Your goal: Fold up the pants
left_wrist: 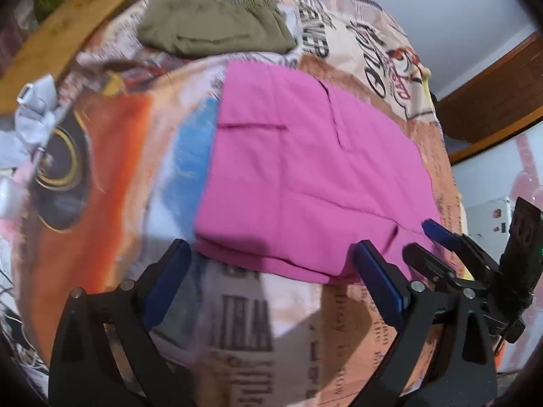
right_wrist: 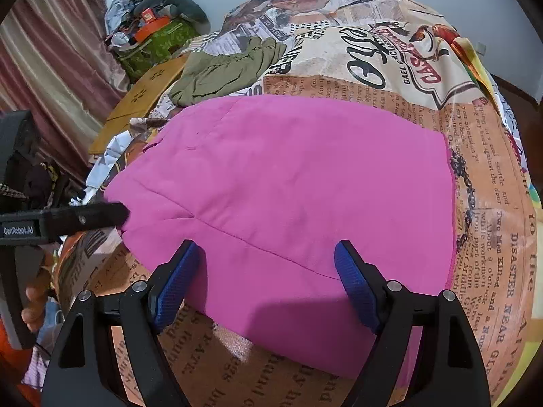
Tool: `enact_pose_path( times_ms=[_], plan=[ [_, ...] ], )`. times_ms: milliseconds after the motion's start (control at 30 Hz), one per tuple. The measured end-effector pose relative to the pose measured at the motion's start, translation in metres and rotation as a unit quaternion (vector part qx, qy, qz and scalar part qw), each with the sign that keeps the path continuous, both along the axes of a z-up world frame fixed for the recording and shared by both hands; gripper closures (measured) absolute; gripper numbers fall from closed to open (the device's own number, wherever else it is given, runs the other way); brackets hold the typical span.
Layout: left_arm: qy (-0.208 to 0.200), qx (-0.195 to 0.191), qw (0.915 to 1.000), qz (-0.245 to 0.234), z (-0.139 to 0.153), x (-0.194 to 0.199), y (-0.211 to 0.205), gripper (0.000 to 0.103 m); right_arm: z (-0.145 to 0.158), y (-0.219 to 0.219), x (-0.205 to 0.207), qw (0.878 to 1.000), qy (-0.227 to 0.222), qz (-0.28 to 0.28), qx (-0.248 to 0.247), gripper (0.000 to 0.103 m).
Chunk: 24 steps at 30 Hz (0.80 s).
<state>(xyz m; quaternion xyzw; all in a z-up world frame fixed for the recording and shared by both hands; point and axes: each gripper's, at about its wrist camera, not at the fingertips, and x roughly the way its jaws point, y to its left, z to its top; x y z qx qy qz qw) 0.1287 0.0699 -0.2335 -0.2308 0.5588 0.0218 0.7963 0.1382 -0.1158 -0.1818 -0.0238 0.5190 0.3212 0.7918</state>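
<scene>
Pink pants (left_wrist: 298,176) lie folded into a flat rectangle on a printed bedspread (left_wrist: 112,183); they fill the middle of the right wrist view (right_wrist: 288,183). My left gripper (left_wrist: 271,257) is open and empty, just short of the near edge of the pants. My right gripper (right_wrist: 268,257) is open and empty, its fingers over the near edge of the pants. In the left wrist view the right gripper (left_wrist: 424,237) shows at the pants' near right corner. In the right wrist view the left gripper's fingers (right_wrist: 101,215) reach the pants' left edge.
Olive green pants (left_wrist: 213,30) lie folded at the far side of the bed, also in the right wrist view (right_wrist: 230,71). A wooden board (right_wrist: 142,101) and a pile of clutter (right_wrist: 152,27) stand at the far left. A wooden door frame (left_wrist: 492,101) is at the right.
</scene>
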Motion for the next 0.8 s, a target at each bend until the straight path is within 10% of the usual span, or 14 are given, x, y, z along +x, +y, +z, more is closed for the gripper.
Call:
enact_pose_path(
  times_ms=[467, 633, 800],
  plan=[
    [-0.010, -0.147, 0.9890, 0.016, -0.004, 0.011, 0.005, 0.005, -0.003, -0.004, 0.000, 1.000, 0.001, -0.004, 0.007, 0.022],
    [-0.023, -0.134, 0.9905, 0.022, -0.004, 0.019, 0.009, 0.009, -0.004, -0.003, 0.000, 1.000, 0.000, 0.002, 0.003, 0.022],
    [-0.034, -0.058, 0.9972, 0.033, -0.002, 0.025, 0.005, 0.041, -0.006, -0.003, 0.001, 1.000, 0.000, 0.002, 0.005, 0.021]
  ],
)
